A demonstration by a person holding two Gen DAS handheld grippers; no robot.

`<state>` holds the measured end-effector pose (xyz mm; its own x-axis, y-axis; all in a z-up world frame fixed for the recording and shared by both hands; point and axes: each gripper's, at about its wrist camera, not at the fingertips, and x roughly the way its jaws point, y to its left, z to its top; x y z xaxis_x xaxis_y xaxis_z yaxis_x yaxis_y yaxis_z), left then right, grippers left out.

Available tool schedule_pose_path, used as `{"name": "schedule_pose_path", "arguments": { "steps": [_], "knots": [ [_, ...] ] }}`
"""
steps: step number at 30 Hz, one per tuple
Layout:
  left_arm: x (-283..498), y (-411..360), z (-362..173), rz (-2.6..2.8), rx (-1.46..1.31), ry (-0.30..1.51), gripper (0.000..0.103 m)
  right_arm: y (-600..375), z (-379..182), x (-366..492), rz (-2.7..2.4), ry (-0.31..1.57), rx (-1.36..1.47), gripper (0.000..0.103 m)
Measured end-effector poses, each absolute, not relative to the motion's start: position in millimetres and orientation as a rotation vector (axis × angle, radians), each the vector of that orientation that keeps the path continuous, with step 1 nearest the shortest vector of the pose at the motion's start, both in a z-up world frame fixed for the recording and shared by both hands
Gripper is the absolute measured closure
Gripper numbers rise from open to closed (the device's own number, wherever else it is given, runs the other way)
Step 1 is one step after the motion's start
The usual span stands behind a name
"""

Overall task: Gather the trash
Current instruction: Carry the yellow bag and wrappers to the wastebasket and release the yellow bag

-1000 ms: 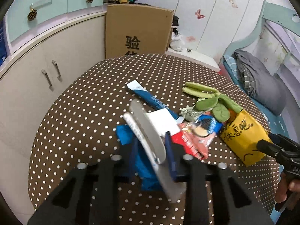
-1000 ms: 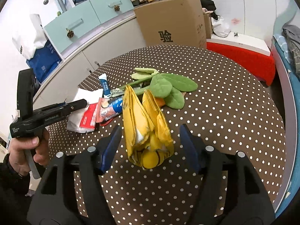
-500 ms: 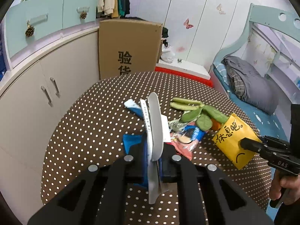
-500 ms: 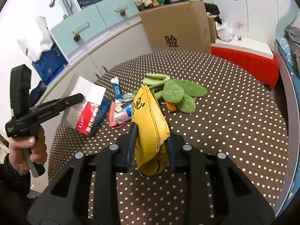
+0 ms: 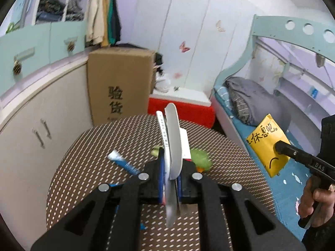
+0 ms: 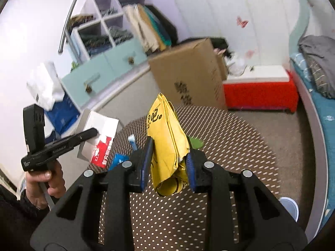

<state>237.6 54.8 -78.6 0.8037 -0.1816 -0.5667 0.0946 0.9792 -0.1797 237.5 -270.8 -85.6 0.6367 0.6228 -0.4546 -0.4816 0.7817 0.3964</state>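
My left gripper (image 5: pixel 171 167) is shut on a flattened white and red carton (image 5: pixel 172 138), held edge-on above the brown dotted round table (image 5: pixel 83 167). In the right wrist view that carton (image 6: pixel 100 129) hangs at the left in the left gripper (image 6: pixel 92 132), held by a person's hand. My right gripper (image 6: pixel 168 159) is shut on a crumpled yellow paper bag (image 6: pixel 165 138) with black writing, lifted off the table (image 6: pixel 230 146). The left wrist view shows this bag (image 5: pixel 266 142) at the right. A blue and white tube (image 5: pixel 123 163) and green leaves (image 5: pixel 201 159) lie on the table.
A tall cardboard box (image 5: pixel 119 83) stands beyond the table next to a red bench (image 5: pixel 182 108). Cabinets (image 5: pixel 31 104) run along the left and a bed (image 5: pixel 251 104) along the right. A blue wrapper (image 6: pixel 119 160) lies on the table, and a pale blue tub (image 6: pixel 290 207) sits on the floor.
The right jaws closed on the yellow bag and the left jaws tightened on the carton. Both grippers then rose, lifting their items off the table.
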Motion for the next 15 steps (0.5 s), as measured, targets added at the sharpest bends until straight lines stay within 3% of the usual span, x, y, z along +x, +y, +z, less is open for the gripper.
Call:
{"name": "schedule_pose_path", "arguments": {
  "steps": [15],
  "knots": [
    [259.3,-76.8,-23.1,-0.448,-0.051,0.521,0.094,-432.4,-45.3,192.2,0.279,0.397,0.452,0.074]
  ]
}}
